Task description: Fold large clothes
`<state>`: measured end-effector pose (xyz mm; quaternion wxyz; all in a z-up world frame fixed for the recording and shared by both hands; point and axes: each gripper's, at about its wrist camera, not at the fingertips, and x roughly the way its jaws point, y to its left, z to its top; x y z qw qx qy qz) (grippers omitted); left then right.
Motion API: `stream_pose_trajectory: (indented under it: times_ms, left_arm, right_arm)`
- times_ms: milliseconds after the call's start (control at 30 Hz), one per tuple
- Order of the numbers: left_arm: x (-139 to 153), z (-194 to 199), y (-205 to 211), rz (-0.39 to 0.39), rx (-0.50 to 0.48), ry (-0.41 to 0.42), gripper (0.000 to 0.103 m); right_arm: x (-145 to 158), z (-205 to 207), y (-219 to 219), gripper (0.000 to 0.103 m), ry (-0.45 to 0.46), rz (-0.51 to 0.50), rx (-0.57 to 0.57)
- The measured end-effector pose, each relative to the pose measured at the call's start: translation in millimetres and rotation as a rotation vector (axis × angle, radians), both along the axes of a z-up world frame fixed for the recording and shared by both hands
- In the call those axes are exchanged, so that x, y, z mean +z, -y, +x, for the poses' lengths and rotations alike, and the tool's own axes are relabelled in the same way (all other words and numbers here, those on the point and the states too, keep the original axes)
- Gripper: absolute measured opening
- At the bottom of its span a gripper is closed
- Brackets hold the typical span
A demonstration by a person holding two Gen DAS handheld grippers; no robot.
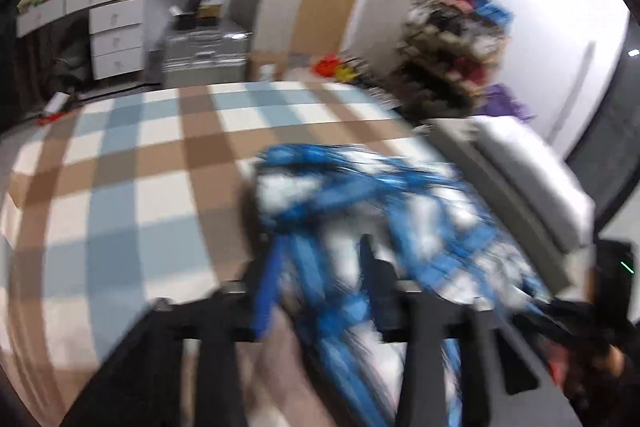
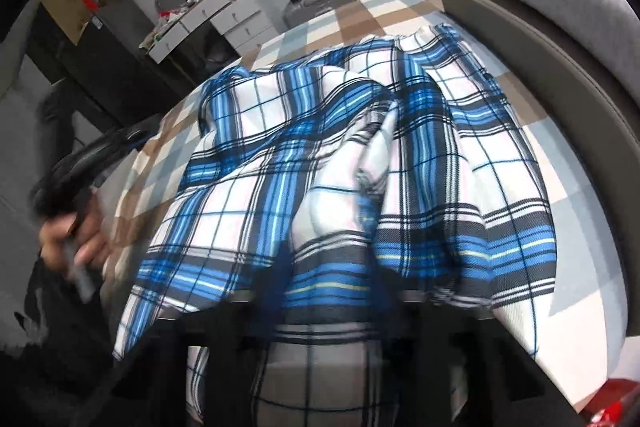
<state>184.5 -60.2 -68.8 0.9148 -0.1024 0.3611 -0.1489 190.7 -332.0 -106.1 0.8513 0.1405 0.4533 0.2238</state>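
1. While the checked bedspread (image 2: 592, 203) covers the whole bed, the blue plaid shirt (image 2: 312, 131) lies rumpled on it near the grey headboard (image 2: 560, 11), its near hem draped over both grippers.
2. Judged risk: uneven layers bunched at the middle could drag along if one hem corner is lifted alone, skewing the fold; cloth caught on a finger could pull the shirt off the bed edge.
3. Right gripper (image 2: 332, 291): jaws nearly together, seemingly pinching the hem, though fabric hides the pads.
4. Left gripper (image 1: 320, 279): jaws partly apart with plaid cloth between them; blur hides whether the pads press, so grip cannot be told.
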Motion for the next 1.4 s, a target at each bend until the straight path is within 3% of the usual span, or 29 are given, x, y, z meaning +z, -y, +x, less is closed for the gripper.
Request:
stream_pose_trajectory:
  times_ms: [133, 200, 300, 367, 467, 567, 733, 800, 833, 867, 933, 1033, 1100, 1133, 1167, 1200, 1233, 1300, 1333, 1367, 1400]
  left_arm:
    - [6, -48, 36, 0.006, -0.169, 0.027, 0.041]
    - [1, -68, 58, 0.002, -0.263, 0.021, 0.041]
    - [-11, -86, 79, 0.044, -0.338, 0.016, 0.041]
    - [-28, -91, 91, 0.049, -0.366, -0.028, 0.041]
    - [-48, -89, 97, 0.106, -0.331, -0.069, 0.041]
    - [-48, -87, 95, 0.078, -0.304, -0.059, 0.041]
    - [-51, -86, 97, 0.097, -0.306, -0.043, 0.042]
    - [-52, -88, 96, 0.105, -0.31, -0.036, 0.042]
    - [-52, -87, 97, 0.109, -0.311, -0.033, 0.042]
    - [-52, -85, 98, 0.112, -0.31, -0.031, 0.042]
    - [-51, -87, 99, 0.119, -0.306, -0.032, 0.042]
    - [-53, -94, 94, 0.091, -0.301, -0.038, 0.042]
    - [-54, -94, 93, 0.083, -0.295, -0.037, 0.043]
    - [-53, -99, 93, 0.078, -0.297, -0.033, 0.043]
    - [-52, -99, 92, 0.065, -0.296, -0.034, 0.043]
    - [-51, -100, 91, 0.054, -0.292, -0.041, 0.043]
    - [-49, -100, 87, 0.038, -0.287, -0.056, 0.043]
    - [-44, -98, 74, -0.011, -0.241, -0.082, 0.043]
    - [-41, -97, 63, -0.054, -0.208, -0.092, 0.043]
    - [-39, -96, 51, -0.101, -0.168, -0.102, 0.045]
    - [-38, -94, 38, -0.142, -0.125, -0.105, 0.056]
  right_arm:
    - [63, -32, -9, 0.012, 0.281, 0.06, 0.116]
    - [74, -34, -6, 0.012, 0.328, 0.066, 0.125]
    - [43, -8, 1, 0.012, 0.219, -0.093, -0.001]
    - [19, 5, 6, 0.017, 0.108, -0.133, -0.056]
    - [14, -7, 15, 0.032, 0.09, -0.063, -0.082]
    - [19, -28, 28, 0.048, 0.097, -0.006, -0.069]
    - [5, -56, 38, 0.051, 0.07, 0.018, -0.061]
    - [-5, -54, 39, 0.047, 0.051, 0.028, -0.07]
    - [-7, -54, 38, 0.039, 0.06, 0.025, -0.071]
    - [-5, -56, 34, 0.024, 0.077, 0.002, -0.06]
    - [11, -62, 35, 0.015, 0.119, 0.065, -0.054]
    - [32, -69, 42, 0.013, 0.188, 0.187, -0.023]
    - [22, -63, 42, 0.013, 0.169, 0.129, -0.038]
    - [9, -56, 42, 0.018, 0.119, 0.056, -0.073]
    - [-8, -47, 42, 0.029, 0.038, 0.0, -0.108]
    - [-14, -46, 44, 0.03, 0.021, 0.018, -0.125]
    - [-11, -50, 47, 0.031, 0.039, 0.044, -0.142]
    - [0, -58, 46, 0.045, 0.082, 0.016, -0.143]
    - [6, -61, 46, 0.058, 0.104, -0.005, -0.143]
    - [12, -62, 46, 0.06, 0.121, -0.017, -0.139]
    - [14, -63, 48, 0.06, 0.128, -0.016, -0.133]
